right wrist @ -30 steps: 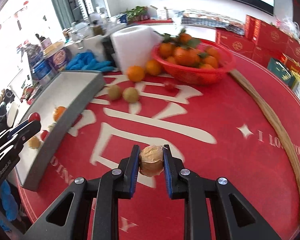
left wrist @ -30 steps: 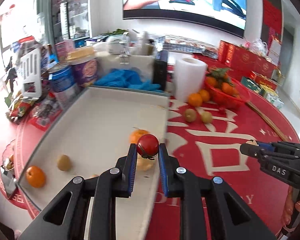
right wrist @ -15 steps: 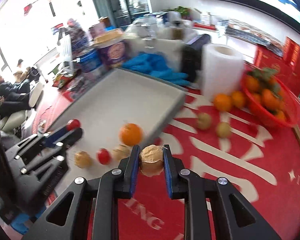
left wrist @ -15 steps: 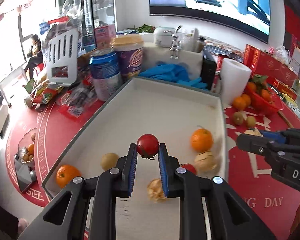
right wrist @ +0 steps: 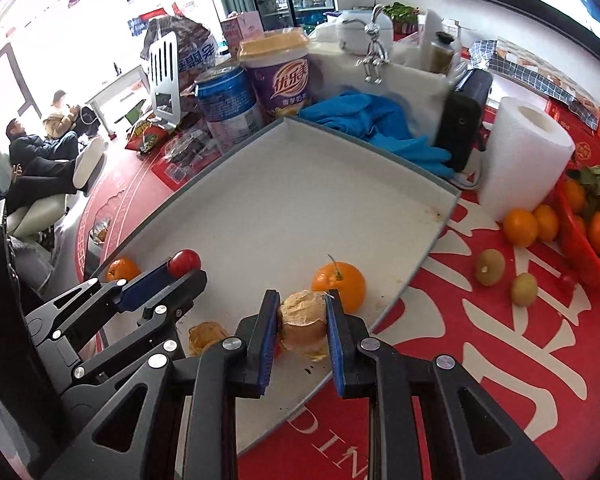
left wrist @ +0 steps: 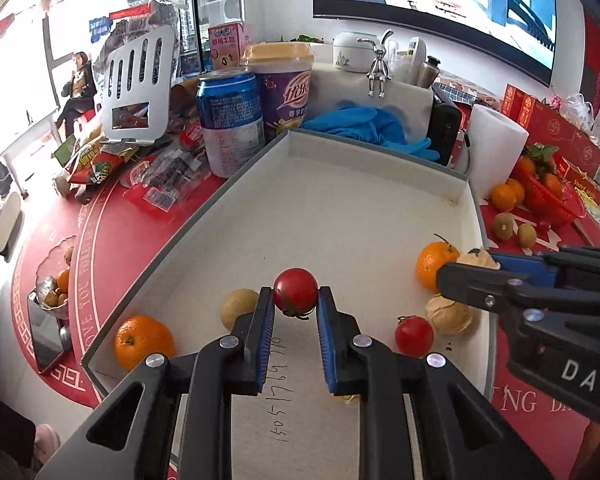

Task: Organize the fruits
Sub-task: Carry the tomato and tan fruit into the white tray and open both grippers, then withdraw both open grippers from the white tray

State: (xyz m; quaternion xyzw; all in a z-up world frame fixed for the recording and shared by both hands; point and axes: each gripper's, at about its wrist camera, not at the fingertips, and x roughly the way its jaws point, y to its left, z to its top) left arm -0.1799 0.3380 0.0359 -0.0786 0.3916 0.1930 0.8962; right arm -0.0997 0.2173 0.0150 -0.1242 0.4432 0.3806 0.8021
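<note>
Both grippers have travelled from over the red cloth to above the tray (left wrist: 380, 184) since the earlier frames, each carrying its fruit along. Left gripper (left wrist: 296, 312) has its jaws narrow, clamped on a cherry tomato (left wrist: 295, 290) that sits at the very tips. Right gripper (right wrist: 303, 322) is likewise narrow, clamped on a papery husked fruit (right wrist: 303, 320) between its blue pads.

Progress, judged: partway. Already lying in the tray: an orange (left wrist: 143, 340) left of the left jaws, a yellow-green fruit (left wrist: 236, 307) just beside the left finger, a second tomato (left wrist: 414, 336) and a second husked fruit (left wrist: 449, 314) right of them, and another orange (left wrist: 434, 265) behind the right gripper's tips. Still outside: two oranges (right wrist: 530, 225) and two green-brown fruits (right wrist: 506, 276) on the cloth, right of the right jaws, plus a red basket (right wrist: 572, 248) of stemmed oranges. Neither held fruit is released yet.

Materials: tray is flat, white inside, with a low grey rim, probably card, with handwriting on its floor. Tomatoes are smooth, glossy, round; a calyx shows under the held one. Husks are dry, wrinkled, tan, and likely crush easily. Oranges are dimpled, one with a stem. Pads are ribbed blue.
</note>
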